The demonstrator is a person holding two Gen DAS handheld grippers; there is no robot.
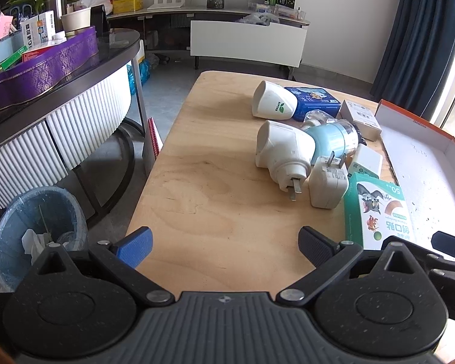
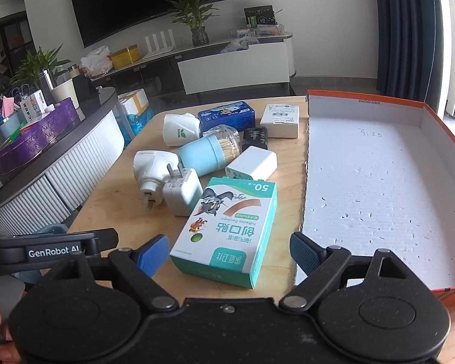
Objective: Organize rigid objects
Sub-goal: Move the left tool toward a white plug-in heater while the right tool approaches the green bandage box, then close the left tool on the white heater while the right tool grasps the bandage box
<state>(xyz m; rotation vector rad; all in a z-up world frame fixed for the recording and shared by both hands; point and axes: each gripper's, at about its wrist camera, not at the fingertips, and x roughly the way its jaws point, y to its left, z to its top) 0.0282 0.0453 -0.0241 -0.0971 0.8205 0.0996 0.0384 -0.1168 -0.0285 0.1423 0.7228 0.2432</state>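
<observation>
The right gripper [image 2: 229, 250], its ribbed blue-padded fingers spread wide and empty, straddles the near end of a glossy cardboard plaster box [image 2: 227, 230] lying flat on the pale wooden table [image 2: 112, 212]. Beyond it lie smooth white plastic plug adapters [image 2: 179, 192]. To its right sits an open shallow orange-rimmed box [image 2: 379, 188]. The left gripper [image 1: 224, 247] is likewise spread, empty, over bare wood.

**Matt board, glossy plastic on a pale wood top**

I see a smooth, light wooden table [image 2: 112, 212], a printed cardboard plaster box [image 2: 227, 230] with slight sheen, white plastic plug adapters [image 2: 182, 194], and a cardboard tray [image 2: 379, 182] with a pitted matt white floor. My gripper pads [image 2: 153, 254] look ribbed.
</observation>
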